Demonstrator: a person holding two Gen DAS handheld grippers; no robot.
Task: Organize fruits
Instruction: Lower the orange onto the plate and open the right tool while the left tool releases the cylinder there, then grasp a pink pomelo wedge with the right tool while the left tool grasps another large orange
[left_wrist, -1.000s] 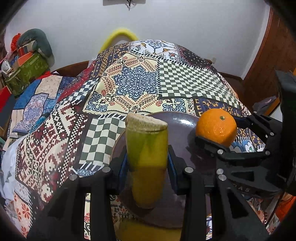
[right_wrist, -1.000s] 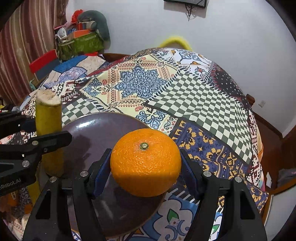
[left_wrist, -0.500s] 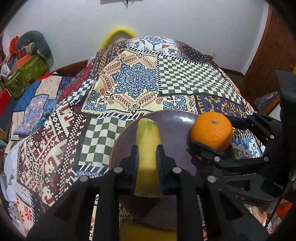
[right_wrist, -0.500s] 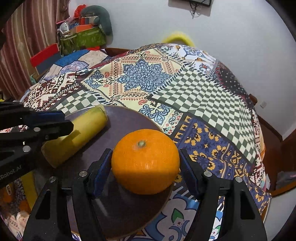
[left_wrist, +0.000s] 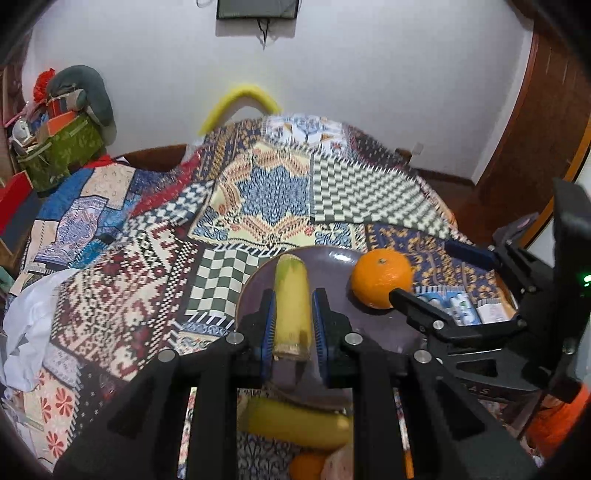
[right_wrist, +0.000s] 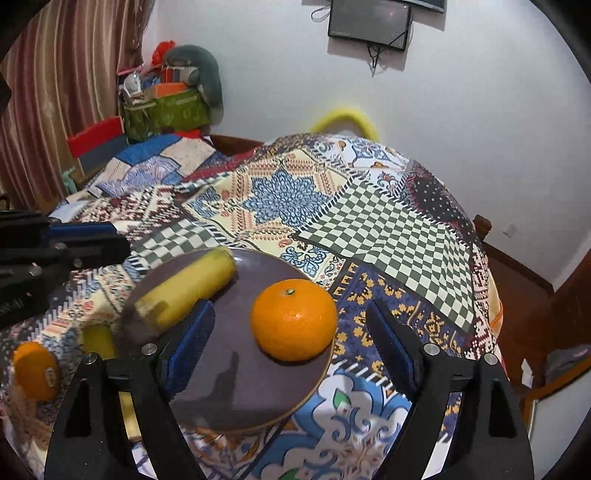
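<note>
1. One patchwork cloth (right_wrist: 369, 229) covers the table, and the dark plate (right_wrist: 240, 387) on it is where the fruit is being gathered.
2. Right gripper (right_wrist: 286, 306): it hangs over the plate's right half. Its jaws have just been opening and now stand well apart, with the orange between them and neither pad touching it.
3. Left gripper (left_wrist: 293, 295): the right wrist view shows it off the plate's left edge, clear of everything. Its fingers are drawn together on nothing; the banana piece only shows through the slit from its own camera.
4. Banana piece (right_wrist: 184, 291): it lies on its side on the plate's left half, free.
5. Orange (right_wrist: 293, 319): it sits stem up near the plate's right rim, free.
6. Step in hand, as I judge it: both fruits are delivered and let go, and the hands are clearing away.
7. Next move: another banana (left_wrist: 295, 424) and another orange (right_wrist: 35, 369) wait on the cloth just off the plate's near-left edge. Fetching them calls for the left fingers to spread first, then a reach down beside the plate without nudging what lies on it.
</note>
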